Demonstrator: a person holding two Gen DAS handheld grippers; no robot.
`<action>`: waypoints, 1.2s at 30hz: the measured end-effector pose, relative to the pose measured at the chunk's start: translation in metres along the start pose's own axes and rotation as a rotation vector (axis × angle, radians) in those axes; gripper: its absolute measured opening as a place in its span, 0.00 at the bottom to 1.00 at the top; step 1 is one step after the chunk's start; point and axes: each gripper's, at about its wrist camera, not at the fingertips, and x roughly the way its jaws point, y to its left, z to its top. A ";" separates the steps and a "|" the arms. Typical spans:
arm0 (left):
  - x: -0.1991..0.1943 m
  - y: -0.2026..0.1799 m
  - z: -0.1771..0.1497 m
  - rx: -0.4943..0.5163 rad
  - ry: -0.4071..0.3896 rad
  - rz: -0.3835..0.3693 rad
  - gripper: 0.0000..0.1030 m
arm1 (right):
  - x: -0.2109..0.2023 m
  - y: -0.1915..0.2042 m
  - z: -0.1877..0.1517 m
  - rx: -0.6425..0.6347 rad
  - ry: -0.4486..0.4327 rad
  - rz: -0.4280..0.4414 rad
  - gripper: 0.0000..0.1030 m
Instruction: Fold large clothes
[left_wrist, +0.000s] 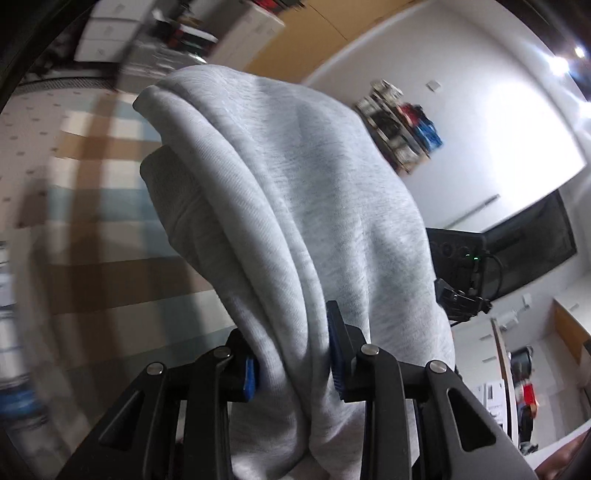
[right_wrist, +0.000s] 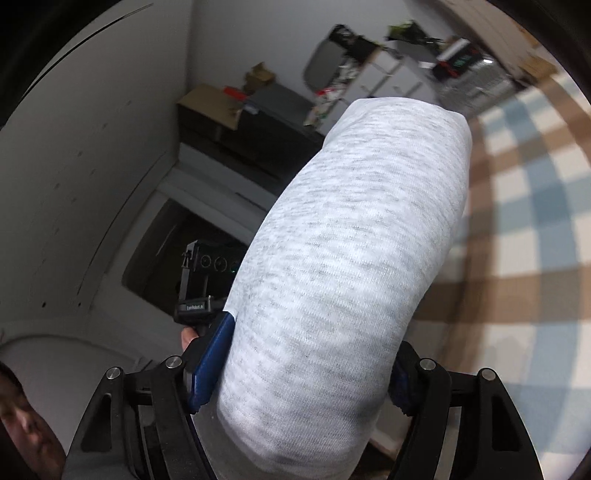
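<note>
Both tongs carrying the folded grey garment (left_wrist: 295, 206) off the checked cloth (left_wrist: 92, 155).
Left tongs (left_wrist: 293, 354) pinch a narrow bunch; right tongs (right_wrist: 306, 365) clamp the thick roll, set wide. Next, prob.: set it down flat w/o unrolling, then let go.

Grey garment (left_wrist: 295, 206) blocking ahead

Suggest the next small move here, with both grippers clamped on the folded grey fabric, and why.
Probably carry it level toward the checked brown and blue cloth surface and lower it flat. The left gripper pinches a bunched part of the heathered light-grey knit garment, the right gripper spans a thick rolled part, and the bundle hangs clear of the surface.
</note>
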 end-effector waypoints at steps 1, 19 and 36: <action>-0.019 0.002 0.000 -0.004 -0.015 0.030 0.24 | 0.017 0.017 0.007 -0.022 0.021 0.004 0.71; -0.182 0.284 -0.079 -0.541 -0.046 0.555 0.24 | 0.421 0.054 -0.059 0.075 0.412 0.051 0.75; -0.187 0.150 -0.106 -0.162 -0.287 0.618 0.42 | 0.394 0.155 -0.040 -0.656 0.372 -0.264 0.74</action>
